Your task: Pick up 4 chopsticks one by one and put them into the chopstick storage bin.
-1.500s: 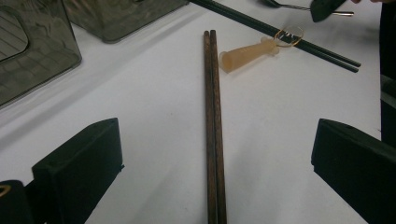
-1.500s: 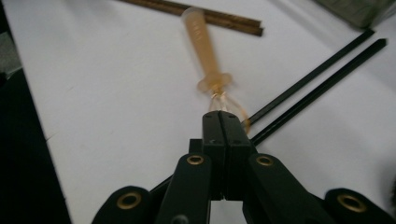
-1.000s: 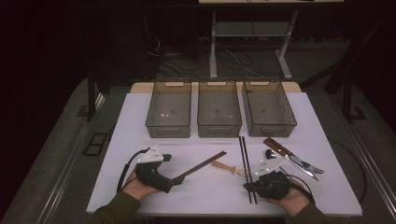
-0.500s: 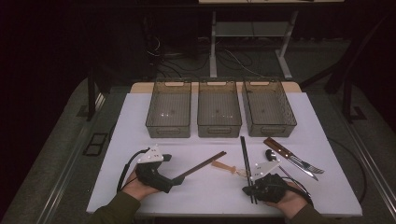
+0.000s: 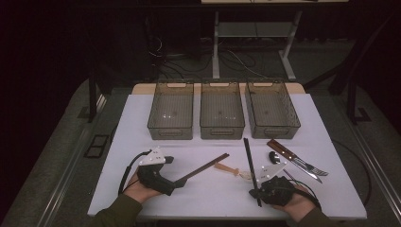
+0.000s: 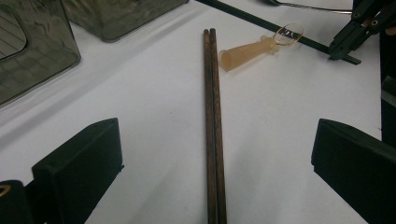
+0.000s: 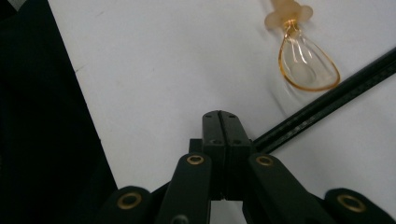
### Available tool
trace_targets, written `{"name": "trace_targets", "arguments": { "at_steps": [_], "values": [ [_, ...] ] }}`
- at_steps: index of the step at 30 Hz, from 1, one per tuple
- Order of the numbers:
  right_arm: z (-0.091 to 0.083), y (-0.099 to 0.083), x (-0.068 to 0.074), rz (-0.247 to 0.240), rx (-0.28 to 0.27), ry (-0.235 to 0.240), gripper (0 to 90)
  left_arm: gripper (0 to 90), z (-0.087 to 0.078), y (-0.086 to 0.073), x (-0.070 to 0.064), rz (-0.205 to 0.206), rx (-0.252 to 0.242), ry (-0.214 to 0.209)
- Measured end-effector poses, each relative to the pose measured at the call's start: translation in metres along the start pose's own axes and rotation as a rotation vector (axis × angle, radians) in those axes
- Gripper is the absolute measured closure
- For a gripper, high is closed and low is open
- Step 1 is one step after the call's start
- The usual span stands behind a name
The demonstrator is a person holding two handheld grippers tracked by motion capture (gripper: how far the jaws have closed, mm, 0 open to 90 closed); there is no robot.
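From the high view, sorting has barely begun: the three bins at the far side of the table stand empty, and the knife, the fork and the clear spoon all lie loose on the table. The right tongs grip the near end of the black chopsticks, whose long axis runs away from the person, tips toward the middle bin. The brown chopsticks slant from the left tongs up and right toward the spoon.

In the left gripper view, the left tongs are spread wide, straddling the brown chopsticks, which lie paired on the table, pointing straight ahead along the tongs' own line; nothing is grasped.

In the right gripper view, the right tongs are clenched tight; the black chopsticks run off up-right from beside them, probably pinched lower down, past the clear spoon.
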State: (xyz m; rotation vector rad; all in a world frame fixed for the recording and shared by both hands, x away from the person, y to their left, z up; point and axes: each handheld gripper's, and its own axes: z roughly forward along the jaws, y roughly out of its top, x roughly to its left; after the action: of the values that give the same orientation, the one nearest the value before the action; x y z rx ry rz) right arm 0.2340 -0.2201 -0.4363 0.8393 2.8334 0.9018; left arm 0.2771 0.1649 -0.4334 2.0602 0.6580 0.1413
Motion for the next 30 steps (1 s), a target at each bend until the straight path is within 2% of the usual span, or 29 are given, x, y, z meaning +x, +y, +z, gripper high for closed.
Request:
{"name": "trace_targets", "arguments": {
  "at_steps": [16,30],
  "values": [
    [-0.007,-0.007,-0.001,0.001,0.019,-0.008,89.4,0.9,0.0,0.0,0.0,0.001,0.001,0.0],
    [-0.019,-0.022,-0.012,0.02,0.029,-0.041,89.4,0.9,0.001,0.0,0.0,0.0,0.003,0.001]
  ]
}}
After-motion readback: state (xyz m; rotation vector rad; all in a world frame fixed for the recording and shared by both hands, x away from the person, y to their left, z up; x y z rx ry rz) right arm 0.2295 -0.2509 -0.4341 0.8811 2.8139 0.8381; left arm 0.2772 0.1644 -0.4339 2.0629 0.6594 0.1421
